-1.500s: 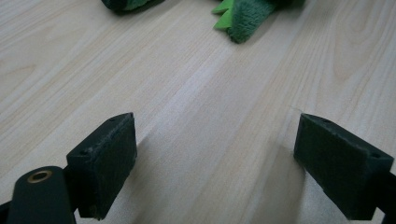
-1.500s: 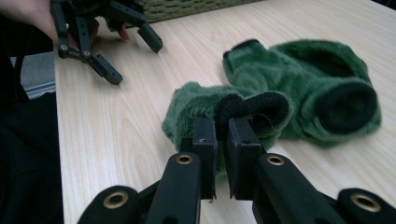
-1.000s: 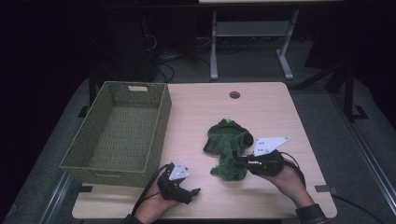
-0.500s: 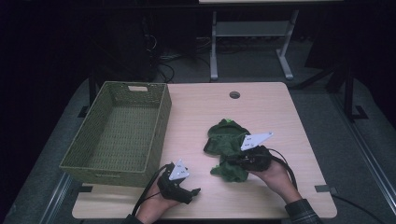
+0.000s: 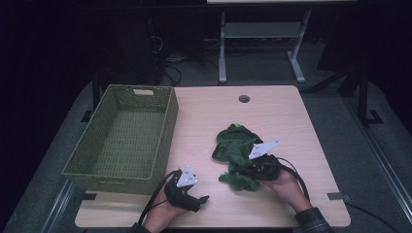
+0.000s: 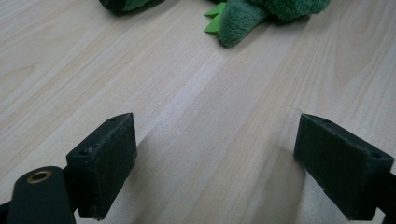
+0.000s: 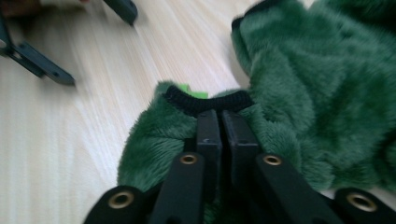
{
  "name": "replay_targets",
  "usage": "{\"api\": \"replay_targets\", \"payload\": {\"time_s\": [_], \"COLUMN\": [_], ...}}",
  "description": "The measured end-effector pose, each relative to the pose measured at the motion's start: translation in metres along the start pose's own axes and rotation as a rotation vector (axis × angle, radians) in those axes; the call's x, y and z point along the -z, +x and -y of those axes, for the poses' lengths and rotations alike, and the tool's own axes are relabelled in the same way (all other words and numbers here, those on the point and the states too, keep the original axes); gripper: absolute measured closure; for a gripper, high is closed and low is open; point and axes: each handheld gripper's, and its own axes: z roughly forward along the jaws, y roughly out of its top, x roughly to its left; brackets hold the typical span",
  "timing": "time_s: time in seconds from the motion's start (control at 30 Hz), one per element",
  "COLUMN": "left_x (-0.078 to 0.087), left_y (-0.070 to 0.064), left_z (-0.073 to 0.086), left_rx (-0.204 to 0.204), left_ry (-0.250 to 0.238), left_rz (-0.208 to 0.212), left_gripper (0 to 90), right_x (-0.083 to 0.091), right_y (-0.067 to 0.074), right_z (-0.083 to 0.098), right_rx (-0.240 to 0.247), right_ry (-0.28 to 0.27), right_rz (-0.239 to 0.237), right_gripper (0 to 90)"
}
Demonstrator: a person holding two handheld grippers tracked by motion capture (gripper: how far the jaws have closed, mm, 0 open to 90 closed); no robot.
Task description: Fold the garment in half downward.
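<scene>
At the near edge of the surface, toward its left corner, my left tool [image 5: 187,194] rests low over bare wood with its jaws spread wide and nothing between them; in the left gripper view the green plush garment [image 6: 261,11] lies ahead of it and well apart, only a fuzzy limb with a bright green spike reaching toward me. A little farther in and to the right, my right tool [image 5: 252,170] is pressed into the near end of that same garment [image 5: 238,155], and in the right gripper view its jaws stand together on a fold of fur just behind a black ribbed cuff [image 7: 205,102], so I judge it clamped on the plush. From that grip the garment runs away from me toward the middle of the surface, its long axis roughly near to far and leaning a little left. Beyond my left tool, along the left edge, sits the woven basket [image 5: 165,126], empty as far as I can see. My guess is that the plush goes there, which would mean carrying it leftward, across the gap in front of my free left tool.
</scene>
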Motion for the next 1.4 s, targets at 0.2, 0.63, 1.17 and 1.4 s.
{"api": "replay_targets", "payload": {"time_s": [0.2, 0.63, 1.17, 1.4], "left_x": [0.000, 0.001, -0.021, -0.030], "left_y": [0.001, 0.016, 0.049, 0.069], "left_z": [-0.008, -0.048, -0.102, -0.123], "left_rx": [-0.001, -0.035, -0.023, -0.019], "left_ry": [0.024, -0.008, -0.001, -0.019], "left_rz": [0.017, 0.050, 0.044, 0.017], "left_gripper": [13.7, 13.9, 31.3, 38.9], "right_x": [0.018, 0.041, 0.046, 0.043], "right_y": [-0.001, -0.016, -0.058, -0.077], "right_z": [-0.004, -0.015, -0.028, -0.034], "right_rx": [-0.008, -0.024, -0.082, -0.111], "right_ry": [-0.057, -0.101, -0.125, -0.110], "right_rz": [0.004, 0.062, 0.120, 0.144], "right_gripper": [78.0, 66.0, 58.7, 58.2]}}
